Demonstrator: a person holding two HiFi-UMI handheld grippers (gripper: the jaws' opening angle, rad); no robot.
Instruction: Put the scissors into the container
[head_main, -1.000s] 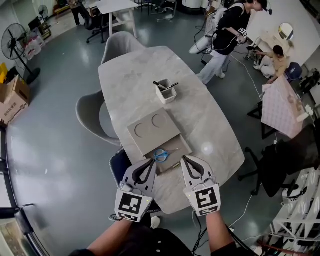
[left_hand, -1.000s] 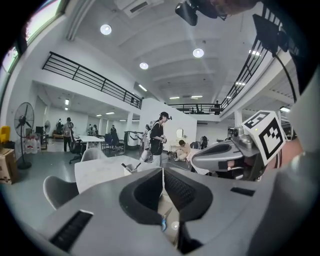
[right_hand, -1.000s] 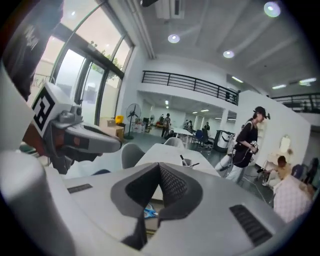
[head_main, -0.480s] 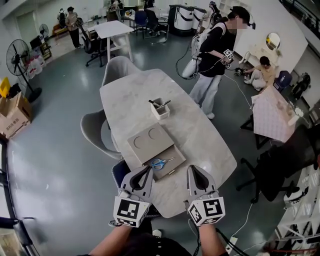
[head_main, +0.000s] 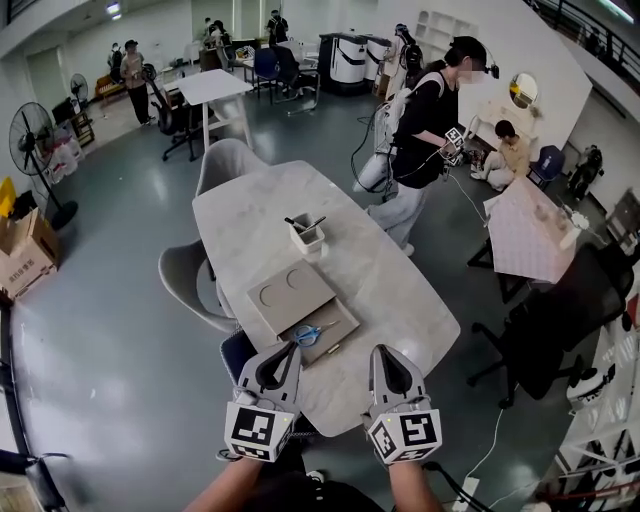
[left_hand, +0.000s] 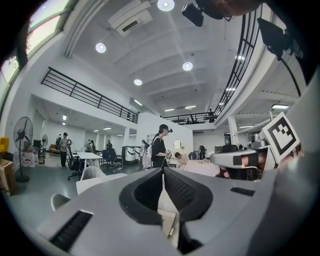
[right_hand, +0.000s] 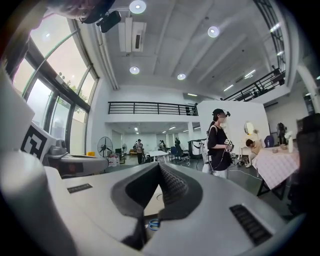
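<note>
Big open workshop, with a pale marble surface (head_main: 400, 290) in the middle. Blue-handled scissors (head_main: 308, 335) are lying flat on a grey board (head_main: 340, 318) at the near end. The white container (head_main: 307, 237) sits further up the surface, well apart from them. Left tongs (head_main: 291, 347) and right tongs (head_main: 377, 351) both hover just short of the board, each pair pressed together with nothing in them.

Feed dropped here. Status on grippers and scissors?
Left gripper, right gripper: shut, empty. Blue-handled scissors untouched on grey tray. White square container beyond flat two-circle slab; nothing blocking.
</note>
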